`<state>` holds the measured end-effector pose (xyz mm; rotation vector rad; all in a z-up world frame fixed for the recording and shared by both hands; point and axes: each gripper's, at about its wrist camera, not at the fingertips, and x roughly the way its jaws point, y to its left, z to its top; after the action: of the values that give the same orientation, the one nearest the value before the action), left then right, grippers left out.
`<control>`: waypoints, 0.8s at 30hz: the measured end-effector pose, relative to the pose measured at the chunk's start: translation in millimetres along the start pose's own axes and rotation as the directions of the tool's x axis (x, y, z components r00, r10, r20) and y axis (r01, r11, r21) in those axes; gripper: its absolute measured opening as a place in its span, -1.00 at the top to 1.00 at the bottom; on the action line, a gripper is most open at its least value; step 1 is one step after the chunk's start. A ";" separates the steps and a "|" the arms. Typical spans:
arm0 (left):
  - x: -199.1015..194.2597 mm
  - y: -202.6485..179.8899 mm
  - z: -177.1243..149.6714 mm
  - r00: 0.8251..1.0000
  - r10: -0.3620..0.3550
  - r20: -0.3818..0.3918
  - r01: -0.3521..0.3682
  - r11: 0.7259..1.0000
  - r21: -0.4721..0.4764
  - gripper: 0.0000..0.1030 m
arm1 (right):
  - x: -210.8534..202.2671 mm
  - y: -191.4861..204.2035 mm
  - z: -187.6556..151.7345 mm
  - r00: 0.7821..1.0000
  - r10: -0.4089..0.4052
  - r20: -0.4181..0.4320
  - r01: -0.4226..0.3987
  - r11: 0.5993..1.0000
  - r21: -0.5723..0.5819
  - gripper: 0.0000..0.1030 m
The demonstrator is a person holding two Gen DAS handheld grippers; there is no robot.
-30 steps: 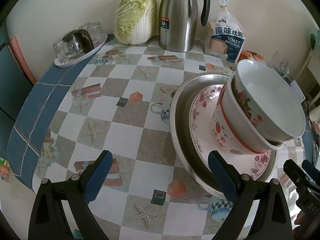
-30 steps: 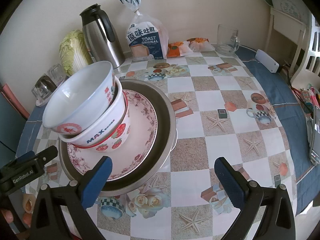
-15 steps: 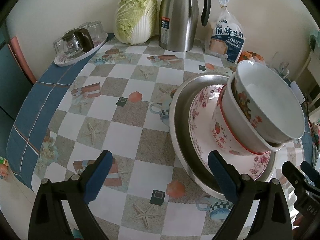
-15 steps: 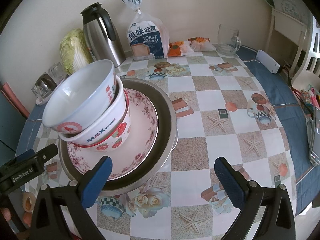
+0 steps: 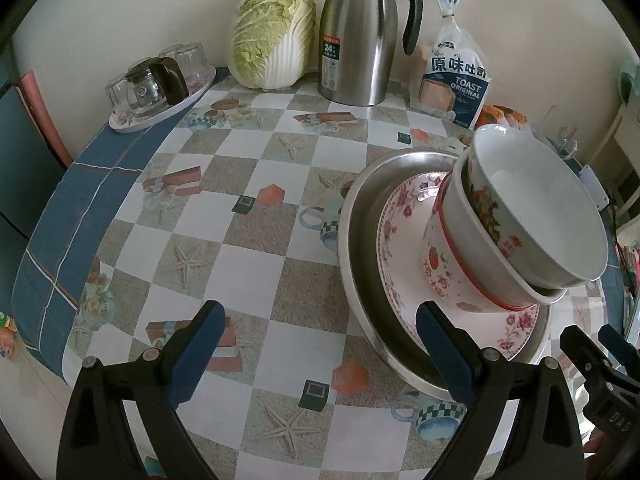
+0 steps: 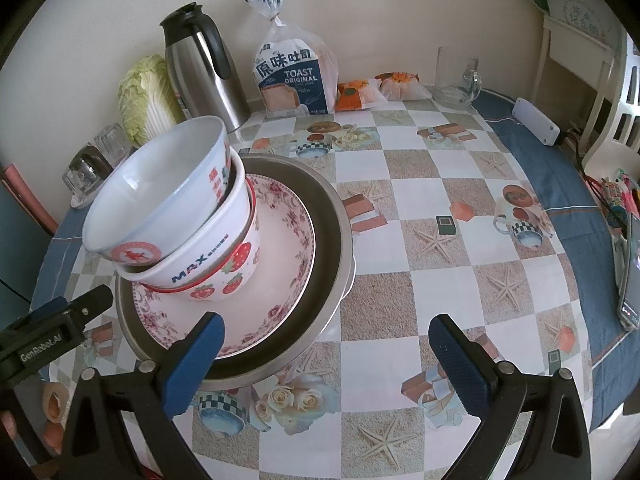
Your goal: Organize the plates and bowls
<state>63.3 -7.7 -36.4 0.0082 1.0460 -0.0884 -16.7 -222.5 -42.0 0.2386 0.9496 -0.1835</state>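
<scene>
Steel basin (image 6: 332, 216) holds floral plate (image 6: 280, 280) and three nested bowls (image 6: 192, 240). Glass mug (image 6: 456, 76) shows clearly only beyond right tongs (image 6: 328, 356). Both tongs spread, left tongs (image 5: 320, 344) too.

This looks like a home dining corner. A round table (image 6: 440, 264) wears a checked vinyl cloth printed with starfish and teacups, pushed against a plain cream wall. Along the wall stand a steel thermos jug (image 5: 356, 36), a whole napa cabbage (image 5: 272, 36), a bagged loaf of toast bread (image 6: 294, 76) and a clear glass mug (image 6: 456, 74). A white slatted chair (image 6: 616, 92) stands alongside.
</scene>
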 end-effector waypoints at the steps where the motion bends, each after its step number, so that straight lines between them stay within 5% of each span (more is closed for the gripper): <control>1: 0.2 0.1 0.1 1.000 0.000 0.000 0.000 1.000 -0.001 -0.87 | 0.1 0.1 0.2 1.000 0.000 0.000 0.000 1.000 0.000 -1.00; 24: 2.5 -0.8 -1.0 1.000 -0.010 -0.012 0.010 1.000 -0.001 -0.87 | 2.0 -0.2 -0.4 1.000 -0.001 -0.007 0.001 1.000 -0.002 -1.00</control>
<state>63.6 -8.6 -39.1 0.0022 1.0585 -0.0968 -15.9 -222.7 -43.9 0.2371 0.9571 -0.1832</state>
